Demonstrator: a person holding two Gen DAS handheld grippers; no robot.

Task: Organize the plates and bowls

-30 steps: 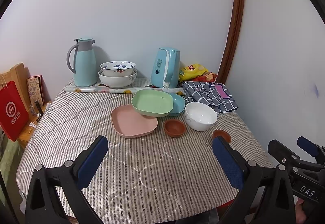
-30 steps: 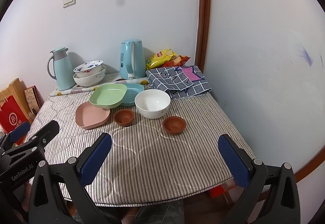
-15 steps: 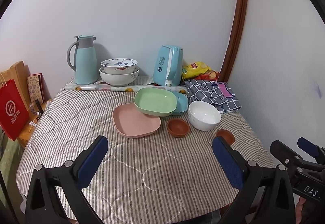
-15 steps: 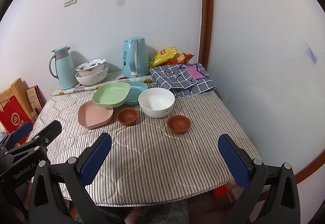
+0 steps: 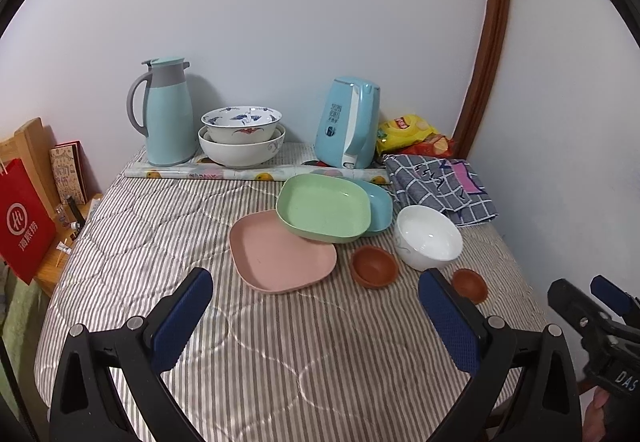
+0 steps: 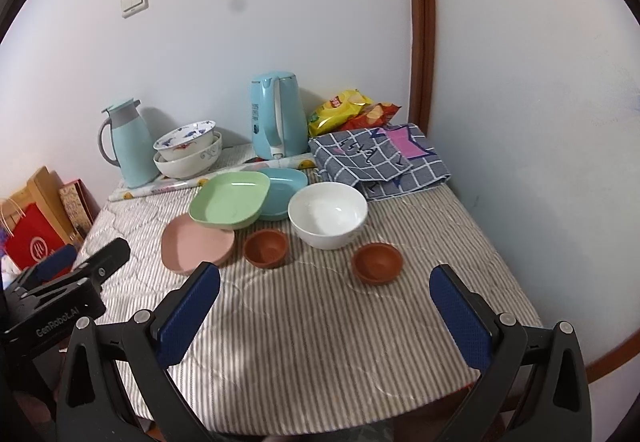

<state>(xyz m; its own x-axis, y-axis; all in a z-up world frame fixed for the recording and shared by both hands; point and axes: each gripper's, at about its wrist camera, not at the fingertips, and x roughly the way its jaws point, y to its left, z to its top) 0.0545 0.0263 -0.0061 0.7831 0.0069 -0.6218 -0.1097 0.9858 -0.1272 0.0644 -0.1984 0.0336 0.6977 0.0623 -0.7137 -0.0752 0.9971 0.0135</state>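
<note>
Left hand-held gripper: jaws apart, empty | Right hand-held gripper: jaws apart, empty | White bowl: on striped surface; green plate left of it, overlapping pink plate and blue plate; 2 brown bowls in front of it

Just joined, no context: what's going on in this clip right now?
A person holds a gripper in each hand over a striped table; nothing is grasped. The left gripper and right gripper are both open, short of the dishes. The green plate lies tilted over the pink plate and blue plate. The white bowl and two small brown bowls sit loose, so sorting hasn't visibly started.
</note>
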